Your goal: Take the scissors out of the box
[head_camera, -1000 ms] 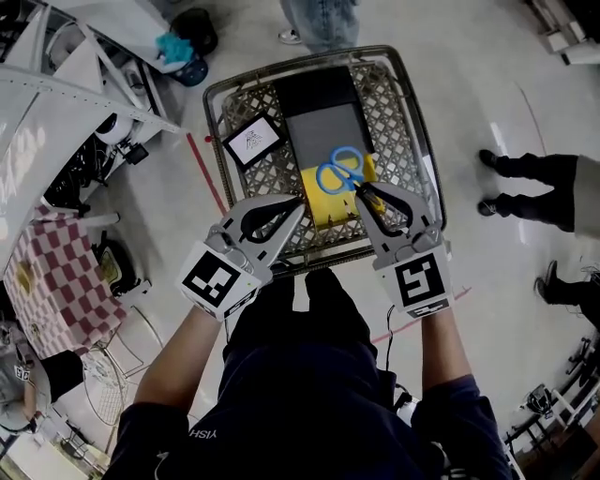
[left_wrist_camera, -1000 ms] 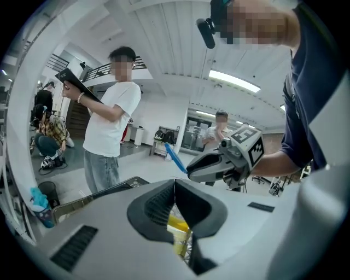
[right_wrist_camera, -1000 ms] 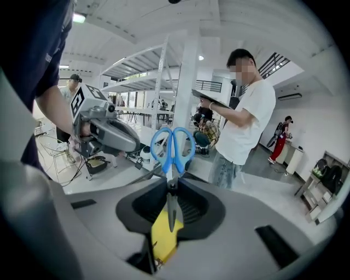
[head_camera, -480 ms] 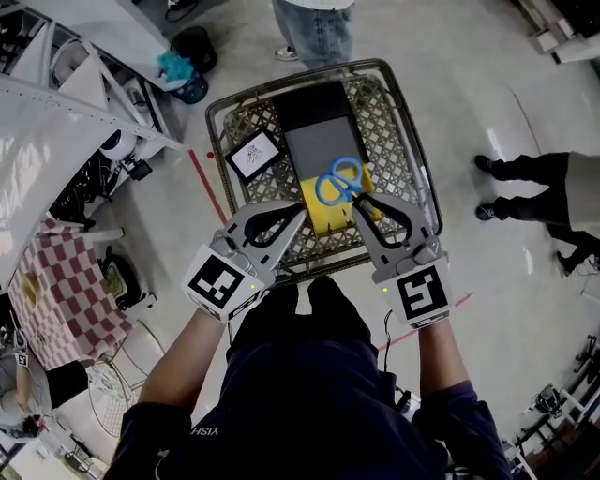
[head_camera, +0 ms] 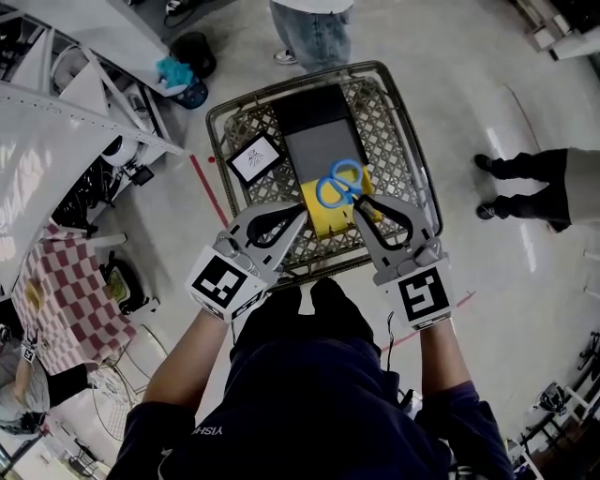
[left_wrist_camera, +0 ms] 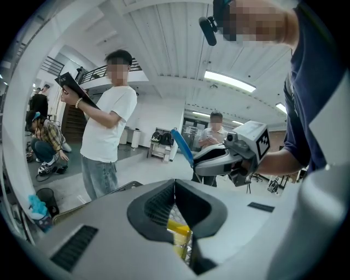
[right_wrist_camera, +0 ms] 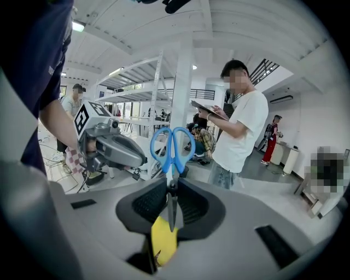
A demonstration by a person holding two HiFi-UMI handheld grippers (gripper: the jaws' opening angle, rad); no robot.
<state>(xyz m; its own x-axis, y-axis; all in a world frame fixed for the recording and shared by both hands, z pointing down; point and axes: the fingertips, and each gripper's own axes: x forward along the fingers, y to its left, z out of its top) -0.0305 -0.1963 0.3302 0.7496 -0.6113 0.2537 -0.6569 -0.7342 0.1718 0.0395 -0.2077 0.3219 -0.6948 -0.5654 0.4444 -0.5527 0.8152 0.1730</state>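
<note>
Blue-handled scissors (head_camera: pixel 338 180) hang over the yellow box (head_camera: pixel 322 214) in the wire basket (head_camera: pixel 413 131). My right gripper (head_camera: pixel 361 198) is shut on them near the pivot. In the right gripper view the blue handles (right_wrist_camera: pixel 172 146) stick up past the right gripper (right_wrist_camera: pixel 173 184), the blades point down between the pads, and the yellow box (right_wrist_camera: pixel 163 240) shows below. My left gripper (head_camera: pixel 301 212) hovers beside the box's left side, apart from the scissors. In its own view the left gripper (left_wrist_camera: pixel 175 182) is shut with nothing held, and a blue handle (left_wrist_camera: pixel 182 145) shows beyond it.
A flat grey and black case (head_camera: pixel 322 131) and a framed card (head_camera: pixel 256 157) also lie in the basket. One person (head_camera: pixel 313 22) stands just beyond it, another's legs (head_camera: pixel 525 180) at the right. White shelving (head_camera: pixel 66 112) and a checked cloth (head_camera: pixel 56 300) are at the left.
My right gripper has risen a little with the scissors still in its jaws. The left gripper has stayed where it was.
</note>
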